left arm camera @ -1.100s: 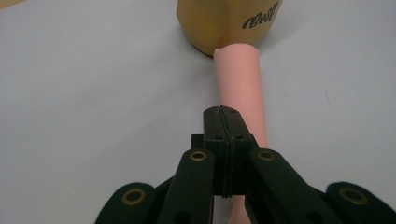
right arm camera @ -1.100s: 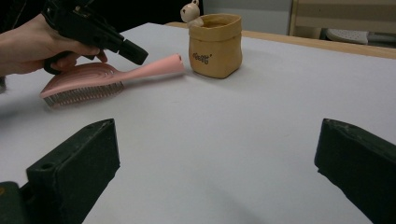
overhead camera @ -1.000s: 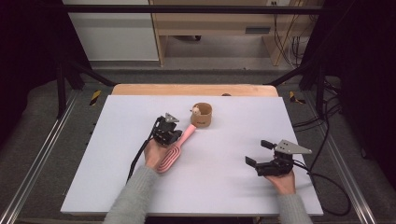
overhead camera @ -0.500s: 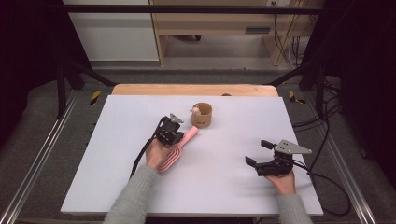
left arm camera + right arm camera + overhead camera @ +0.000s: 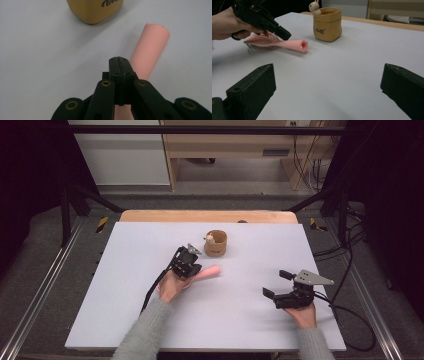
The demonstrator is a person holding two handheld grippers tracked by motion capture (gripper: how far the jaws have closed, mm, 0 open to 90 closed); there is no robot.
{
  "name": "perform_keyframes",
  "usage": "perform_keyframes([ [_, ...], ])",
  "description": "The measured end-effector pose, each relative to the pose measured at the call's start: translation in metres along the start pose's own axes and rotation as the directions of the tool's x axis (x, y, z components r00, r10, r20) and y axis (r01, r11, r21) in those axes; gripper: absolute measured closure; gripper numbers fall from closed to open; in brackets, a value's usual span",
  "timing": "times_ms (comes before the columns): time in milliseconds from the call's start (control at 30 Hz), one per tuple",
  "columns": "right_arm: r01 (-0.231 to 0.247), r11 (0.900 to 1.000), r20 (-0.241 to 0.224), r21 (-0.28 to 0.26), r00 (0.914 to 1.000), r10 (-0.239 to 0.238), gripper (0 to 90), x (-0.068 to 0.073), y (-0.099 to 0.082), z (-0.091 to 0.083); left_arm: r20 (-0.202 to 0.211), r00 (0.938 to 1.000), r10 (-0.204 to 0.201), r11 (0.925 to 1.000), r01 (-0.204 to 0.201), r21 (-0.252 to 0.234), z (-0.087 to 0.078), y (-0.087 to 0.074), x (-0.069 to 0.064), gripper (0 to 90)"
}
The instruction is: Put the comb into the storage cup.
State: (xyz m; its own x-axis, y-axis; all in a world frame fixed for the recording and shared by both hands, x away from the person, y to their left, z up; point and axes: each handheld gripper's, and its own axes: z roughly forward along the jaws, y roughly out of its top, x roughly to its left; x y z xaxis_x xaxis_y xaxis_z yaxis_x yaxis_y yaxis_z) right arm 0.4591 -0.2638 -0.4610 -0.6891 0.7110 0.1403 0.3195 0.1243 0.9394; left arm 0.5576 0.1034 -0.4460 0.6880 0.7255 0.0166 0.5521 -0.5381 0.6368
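A pink tool with a tube-like handle [image 5: 211, 272] [image 5: 150, 50] [image 5: 293, 45] lies on the white table; its ribbed head [image 5: 262, 41] sits under the person's left hand. My left gripper [image 5: 193, 268] [image 5: 118, 60] [image 5: 285, 36] is shut with nothing between the jaws, and its tip rests on the handle near the head. A tan pouch [image 5: 216, 249] [image 5: 95, 11] [image 5: 327, 25] stands just beyond, with a small toy figure [image 5: 210, 239] [image 5: 314, 5] peeking over its rim. At the front right my right gripper [image 5: 276, 284] [image 5: 328, 70] is held open and empty.
The white table top [image 5: 130, 270] ends at a wooden strip [image 5: 150, 216] at the far side. Metal rails [image 5: 45, 285] run along both flanks. Cables [image 5: 350, 315] trail off the right edge. A wooden shelf unit [image 5: 225, 155] stands behind.
The pink tool has swung clockwise: its handle pointed up-right toward the pouch and now points right. The left gripper shifted slightly with it. The right gripper stayed put.
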Motion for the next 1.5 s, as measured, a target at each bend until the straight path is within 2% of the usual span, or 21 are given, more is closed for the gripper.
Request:
perform_keyframes([
  [467, 0.001, 1.0, 0.001, 0.001, 1.0, -0.001, 0.5, 0.0, 0.0, 0.0, 0.044, 0.9988, 0.021, 0.9998, -0.021, -0.002, -0.002, -0.008, -0.01, 90.0],
  [1000, 0.003, 1.0, 0.001, 0.004, 1.0, -0.003, 0.5, 0.0, 0.0, 0.001, 0.087, 0.9954, 0.04, 0.9985, -0.037, -0.039, -0.014, -0.023, -0.015, 89.9],
  [1500, 0.001, 1.0, 0.001, 0.007, 1.0, -0.001, 0.5, 0.0, 0.0, 0.001, 0.104, 0.9923, 0.067, 0.9968, -0.062, -0.05, -0.021, -0.034, -0.02, 89.9],
])
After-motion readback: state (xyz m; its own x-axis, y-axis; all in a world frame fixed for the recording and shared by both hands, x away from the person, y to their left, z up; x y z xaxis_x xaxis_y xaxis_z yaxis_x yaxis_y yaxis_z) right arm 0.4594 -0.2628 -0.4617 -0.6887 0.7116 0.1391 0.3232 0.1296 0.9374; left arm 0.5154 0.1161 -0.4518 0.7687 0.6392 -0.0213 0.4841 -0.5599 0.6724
